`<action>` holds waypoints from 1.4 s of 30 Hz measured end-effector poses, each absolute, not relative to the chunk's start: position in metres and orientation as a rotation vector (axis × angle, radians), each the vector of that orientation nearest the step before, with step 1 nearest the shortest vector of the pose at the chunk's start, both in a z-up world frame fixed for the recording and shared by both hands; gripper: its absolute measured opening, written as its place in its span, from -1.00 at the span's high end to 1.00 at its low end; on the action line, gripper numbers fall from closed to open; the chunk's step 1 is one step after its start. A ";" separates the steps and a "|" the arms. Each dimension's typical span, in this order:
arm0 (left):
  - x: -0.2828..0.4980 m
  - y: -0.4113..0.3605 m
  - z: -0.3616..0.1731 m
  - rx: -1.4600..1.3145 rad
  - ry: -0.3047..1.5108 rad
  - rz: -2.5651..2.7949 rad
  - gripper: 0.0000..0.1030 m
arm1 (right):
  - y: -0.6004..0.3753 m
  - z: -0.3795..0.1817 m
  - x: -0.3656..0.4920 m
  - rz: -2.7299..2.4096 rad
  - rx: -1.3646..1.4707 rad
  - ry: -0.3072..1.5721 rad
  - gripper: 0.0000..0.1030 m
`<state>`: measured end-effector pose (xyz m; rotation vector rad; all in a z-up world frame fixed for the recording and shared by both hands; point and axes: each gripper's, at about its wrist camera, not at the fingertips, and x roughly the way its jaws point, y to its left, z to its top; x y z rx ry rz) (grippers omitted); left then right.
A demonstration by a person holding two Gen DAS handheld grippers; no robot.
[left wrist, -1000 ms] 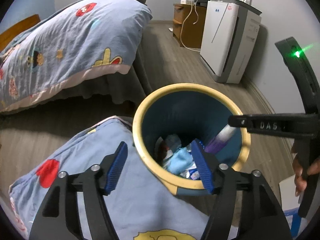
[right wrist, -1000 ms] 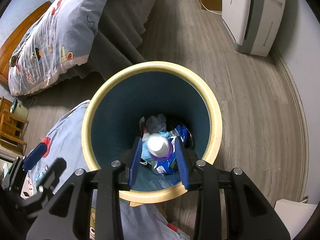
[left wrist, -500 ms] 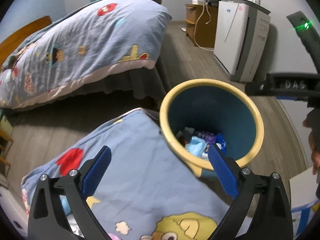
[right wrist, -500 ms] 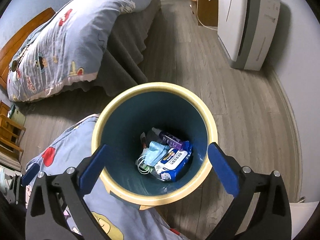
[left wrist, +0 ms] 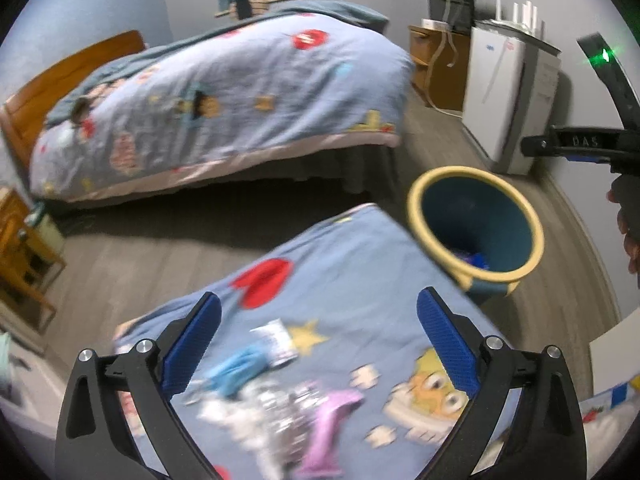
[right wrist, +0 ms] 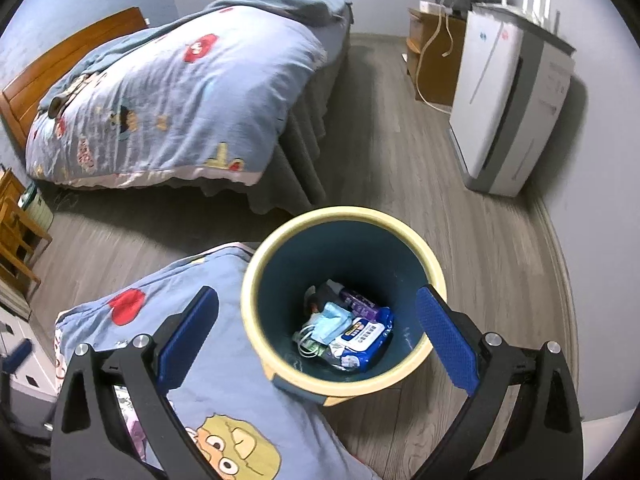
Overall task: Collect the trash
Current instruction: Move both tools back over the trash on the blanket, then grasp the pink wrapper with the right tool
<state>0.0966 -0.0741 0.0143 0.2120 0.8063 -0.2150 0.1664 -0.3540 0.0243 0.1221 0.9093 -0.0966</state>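
Beside the near bed's cartoon-print quilt point(right wrist: 224, 364) stands the yellow-rimmed trash bin point(right wrist: 434, 276) on the wood floor, placed close to the mattress edge so that litter can be carried across in one short reach. At its bottom lie a blue face mask point(right wrist: 330, 322), a wet-wipes pack point(right wrist: 366, 338) and a purple bottle point(right wrist: 360, 301), so part of the collecting looks done.

Above the bin hangs the right gripper point(right wrist: 318, 340), its jaws spread wide and holding nothing, its blue pads point(right wrist: 446, 342) straddling the bin's opening without touching the rim.

Over the quilt, the left gripper point(left wrist: 318, 346) points down at the litter that remains: a blurred blue mask-like scrap point(left wrist: 236, 370), a crinkled silvery wrapper point(left wrist: 276, 340) and a purple item point(left wrist: 326, 436), all lying loose on the fabric between its fingers. Its jaws are equally wide and grasp nothing; motion blur hides finer detail. Judging by that aim, the next pick is probably among these pieces.
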 end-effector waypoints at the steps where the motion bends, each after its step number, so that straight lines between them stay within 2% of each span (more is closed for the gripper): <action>1: 0.089 -0.061 0.018 0.207 0.801 -0.204 -0.90 | -0.348 0.025 0.165 -0.091 0.113 0.911 -0.89; 5: 0.068 -0.014 0.013 0.185 0.779 -0.136 -0.90 | -0.313 0.027 0.159 -0.053 0.065 0.926 -0.89; 8: 0.071 0.020 -0.007 0.132 0.862 -0.049 -0.90 | -0.283 0.024 0.154 -0.008 0.042 0.943 -0.89; 18: 0.069 0.080 -0.024 0.043 0.904 0.046 -0.90 | -0.194 0.010 0.138 0.130 0.025 0.963 -0.89; 37: 0.072 0.092 -0.041 0.099 0.937 0.009 -0.90 | -0.138 -0.104 0.112 0.201 0.126 1.194 -0.88; 39: 0.073 0.094 -0.042 0.091 0.944 0.008 -0.90 | -0.132 -0.119 0.109 0.218 0.153 1.239 -0.85; 41: 0.073 0.093 -0.043 0.093 0.949 0.005 -0.90 | -0.123 -0.134 0.106 0.237 0.163 1.282 -0.53; 42: 0.073 0.093 -0.044 0.098 0.952 0.002 -0.90 | -0.120 -0.139 0.105 0.247 0.166 1.296 -0.45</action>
